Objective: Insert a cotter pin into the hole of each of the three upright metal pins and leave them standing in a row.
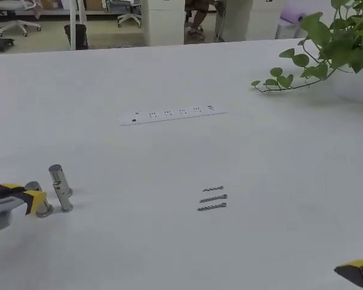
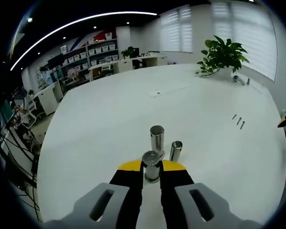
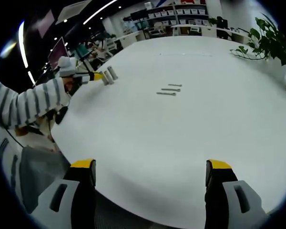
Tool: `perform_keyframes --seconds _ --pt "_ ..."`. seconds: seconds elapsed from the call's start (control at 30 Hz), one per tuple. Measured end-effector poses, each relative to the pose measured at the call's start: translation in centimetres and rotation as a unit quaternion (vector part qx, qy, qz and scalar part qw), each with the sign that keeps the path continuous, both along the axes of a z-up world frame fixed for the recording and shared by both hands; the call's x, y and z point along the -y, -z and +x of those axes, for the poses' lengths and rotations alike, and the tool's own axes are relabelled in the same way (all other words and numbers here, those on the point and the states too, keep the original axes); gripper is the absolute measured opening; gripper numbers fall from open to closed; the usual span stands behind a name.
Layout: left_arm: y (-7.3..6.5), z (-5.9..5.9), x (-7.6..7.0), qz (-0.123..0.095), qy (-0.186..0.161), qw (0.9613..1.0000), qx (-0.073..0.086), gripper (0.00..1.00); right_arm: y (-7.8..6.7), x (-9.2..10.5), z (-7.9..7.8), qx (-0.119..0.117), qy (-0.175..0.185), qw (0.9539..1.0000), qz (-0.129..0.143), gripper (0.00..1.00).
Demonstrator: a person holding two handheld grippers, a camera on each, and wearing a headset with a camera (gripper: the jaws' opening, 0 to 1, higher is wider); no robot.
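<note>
Head view: three metal pins (image 1: 55,187) stand upright in a tight cluster near the left edge of the white table (image 1: 169,254). My left gripper (image 1: 35,203) comes in from that edge, level with the tabletop, its yellow tips at the pin closest to it.

Left gripper view: the jaws of my left gripper (image 2: 151,168) are drawn in narrow around the nearest pin (image 2: 151,164), one black pad against each side of it as far as this view shows. That pin stands upright on the table. The other two stand just beyond it: a taller one straight behind, and a slimmer one just beside that, to its right.

Three cotter pins (image 1: 213,198) lie flat near the middle of the table, side by side and parallel in a short stack, well apart from the metal pins. They also show in the left gripper view (image 2: 238,121) and the right gripper view (image 3: 169,89).

Right gripper view: my right gripper (image 3: 151,164) hangs at the near edge of the table with its jaws spread wide and nothing between them. In the head view its yellow tip (image 1: 357,270) shows at the near right corner. My striped sleeve (image 3: 28,102) shows at the left.

A white power strip (image 1: 172,113) lies flat toward the far edge. A potted plant (image 1: 327,36) stands at the far right corner.
</note>
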State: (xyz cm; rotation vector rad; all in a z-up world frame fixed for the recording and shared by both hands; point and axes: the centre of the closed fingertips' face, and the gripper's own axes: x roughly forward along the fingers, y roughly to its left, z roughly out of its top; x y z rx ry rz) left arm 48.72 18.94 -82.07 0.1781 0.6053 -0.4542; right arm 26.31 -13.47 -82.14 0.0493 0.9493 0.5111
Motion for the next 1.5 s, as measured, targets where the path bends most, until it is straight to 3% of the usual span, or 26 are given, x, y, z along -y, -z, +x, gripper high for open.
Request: perform_keyframes --seconds 0.1,0.3,0.33,0.37,0.5,0.63,0.73,0.8,0.97,1.07,1.3,1.37,1.5 --pt "0.0 -0.2 0.1 -0.005 -0.011 0.9999 -0.002 0.1 0.0 0.0 0.1 0.001 0.0 1.0 0.001 0.97" --pt "-0.1 -1.5 0.3 0.008 -0.025 0.9997 0.0 0.1 -0.2 -0.2 0.2 0.006 -0.003 1.0 0.004 0.97" --pt "-0.1 -1.7 0.3 0.002 -0.034 0.9994 -0.004 0.1 -0.2 -0.3 0.2 0.007 -0.004 1.0 0.005 0.97" --pt "0.0 -2.3 0.4 -0.018 -0.05 0.9984 -0.017 0.1 -0.2 -0.3 0.2 0.008 -0.004 0.9999 0.005 0.97" --pt "-0.4 -3.8 1.0 -0.019 -0.046 0.9987 -0.016 0.1 -0.4 -0.6 0.4 0.013 -0.009 0.9998 0.009 0.97" --pt "-1.0 -5.2 1.5 -0.037 -0.067 0.9969 -0.018 0.1 -0.5 -0.8 0.5 0.018 -0.014 0.9997 0.013 0.97" --pt "-1.3 -6.1 1.8 -0.038 -0.074 0.9964 -0.02 0.1 -0.5 -0.8 0.6 0.02 -0.025 0.9994 0.009 0.97" --pt "-1.5 -6.7 2.0 -0.052 -0.085 0.9948 -0.023 0.1 -0.6 -0.7 0.6 0.022 -0.029 0.9993 0.007 0.97" --pt "-1.9 -8.0 2.1 -0.057 -0.114 0.9916 -0.02 0.1 -1.0 -0.8 0.9 0.03 -0.035 0.9989 0.009 0.97" --pt "-2.0 -8.6 2.1 -0.049 -0.131 0.99 -0.017 0.1 -1.0 -0.8 0.9 0.032 -0.041 0.9986 0.008 0.97" --pt "-1.2 -10.2 2.4 -0.058 -0.168 0.9835 -0.033 0.1 -1.1 -1.0 0.9 0.037 -0.048 0.998 0.015 0.97" --pt "-0.8 -10.7 2.6 -0.047 -0.169 0.984 -0.034 0.1 -1.1 -1.0 0.9 0.038 -0.049 0.9979 0.016 0.97" --pt "-0.2 -11.4 3.2 -0.047 -0.17 0.9835 -0.041 0.1 -1.1 -1.0 0.8 0.038 -0.054 0.9977 0.014 0.97"
